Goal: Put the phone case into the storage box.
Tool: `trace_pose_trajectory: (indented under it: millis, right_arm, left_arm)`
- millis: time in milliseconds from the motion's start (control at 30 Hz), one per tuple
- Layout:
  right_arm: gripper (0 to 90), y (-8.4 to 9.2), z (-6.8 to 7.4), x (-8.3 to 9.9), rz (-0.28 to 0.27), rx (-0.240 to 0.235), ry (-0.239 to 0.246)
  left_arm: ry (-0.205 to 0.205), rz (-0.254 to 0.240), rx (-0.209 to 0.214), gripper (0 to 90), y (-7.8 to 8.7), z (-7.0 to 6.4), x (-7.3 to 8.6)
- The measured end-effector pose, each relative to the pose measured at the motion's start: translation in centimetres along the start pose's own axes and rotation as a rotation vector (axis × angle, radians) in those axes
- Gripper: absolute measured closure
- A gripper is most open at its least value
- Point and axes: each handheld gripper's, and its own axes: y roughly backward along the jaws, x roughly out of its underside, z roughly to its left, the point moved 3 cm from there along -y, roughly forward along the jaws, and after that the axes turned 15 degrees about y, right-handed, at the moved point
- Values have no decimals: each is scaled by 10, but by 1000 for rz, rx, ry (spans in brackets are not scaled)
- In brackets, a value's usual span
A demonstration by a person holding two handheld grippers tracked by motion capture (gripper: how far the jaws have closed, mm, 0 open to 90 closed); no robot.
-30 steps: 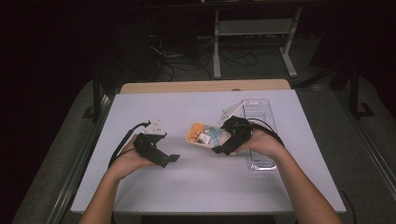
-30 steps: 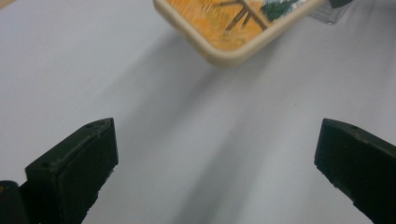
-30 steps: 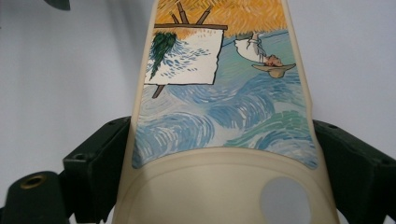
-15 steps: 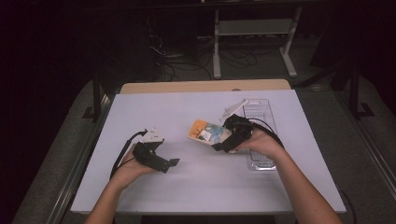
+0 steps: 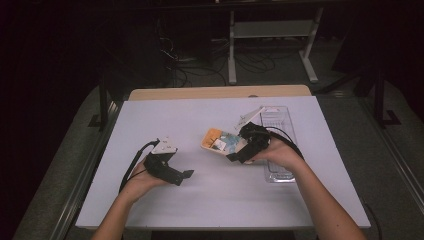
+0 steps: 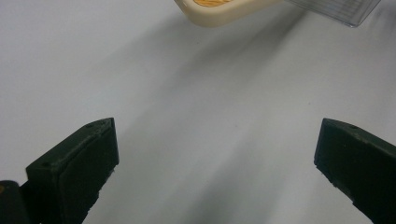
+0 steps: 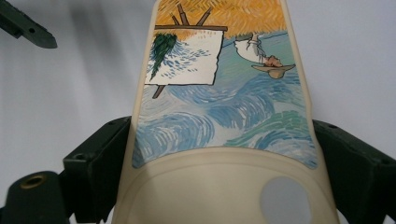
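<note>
A: Fingers first, left to right. Your left gripper (image 5: 186, 174) has its jaws spread wide with nothing between them, sitting low over the white table (image 5: 165, 115) at the left. In the left gripper view the two pads (image 6: 77, 168) stand well apart over bare tabletop.

B: And the right one?

A: Your right gripper (image 5: 234, 157) is pinching the phone case (image 7: 219, 116), one jaw on each long side near the camera-hole end (right gripper view makes that plain). The case sits near the table's middle, just left of the clear plastic tray (image 5: 278, 120).

B: How will it handle?

A: Light, I'd judge. Thin cream shell with a printed painting inside the border, probably flexy, so a hard squeeze across the sides could bow it. Smooth rim, may slip. Hold across the long edges as you do now, close to the thicker camera end, and support the far end with your left if you turn it.

B: Anything you can't read?

A: Can't tell whether the case rests on the table or is lifted off it. Its near end is cut off at the bottom of the right gripper view. From above, your right hand (image 5: 280, 152) covers part of the tray, so what's in it is unclear. Left gripper view catches just a corner of the case and tray at the top edge.
</note>
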Motion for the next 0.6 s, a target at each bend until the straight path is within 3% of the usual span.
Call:
trace_pose_trajectory:
  millis: [300,600]
  right_arm:
    - [104,1,0,0,-1,1,-3]
    - [104,0,-1,-1,-3,8,-2]
  left_arm:
    - [-51,-9,-29,0,-2,-5,1]
    - [-141,-40,-69,0,-2,-9,2]
